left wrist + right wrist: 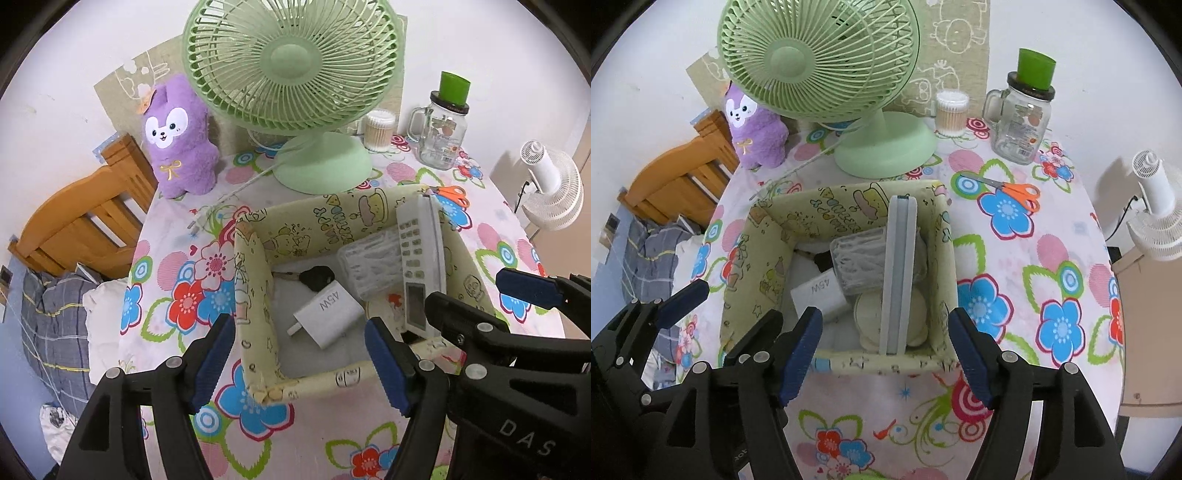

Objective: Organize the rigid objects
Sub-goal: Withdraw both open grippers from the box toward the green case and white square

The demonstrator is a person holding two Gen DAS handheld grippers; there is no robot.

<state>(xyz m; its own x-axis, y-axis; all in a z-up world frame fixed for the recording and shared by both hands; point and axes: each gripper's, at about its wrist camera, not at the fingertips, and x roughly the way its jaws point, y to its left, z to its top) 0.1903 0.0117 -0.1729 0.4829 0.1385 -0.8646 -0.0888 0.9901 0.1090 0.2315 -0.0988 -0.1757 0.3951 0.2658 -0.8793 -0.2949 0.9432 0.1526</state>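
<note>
I have both grippers hanging above the near side of the box (255,280), tilted steeply down at it. My left gripper (299,363) is released, its blue pads spread with nothing between them but the box's near left corner below. My right gripper (884,356) is also released, its pads standing wide over the box's near wall and gripping nothing. In the left view I can see the right gripper's fingers (524,288) just beside mine at the right edge. The box sits on the floral tablecloth (1015,266) in front of the green fan (295,74). Inside it, the remote (417,266) leans upright against the right wall, keypad facing left. A white charger (328,314) marked 45W lies flat on the floor of the box, with a black key (316,277) just behind it, touching. A clear plastic case (369,266) lies between the charger and the remote. From the right view I also see a round cream thing (868,314) under the remote; what it is I cannot tell. Orange scissors (1015,194) lie on the cloth outside the box, near its far right corner.
</note>
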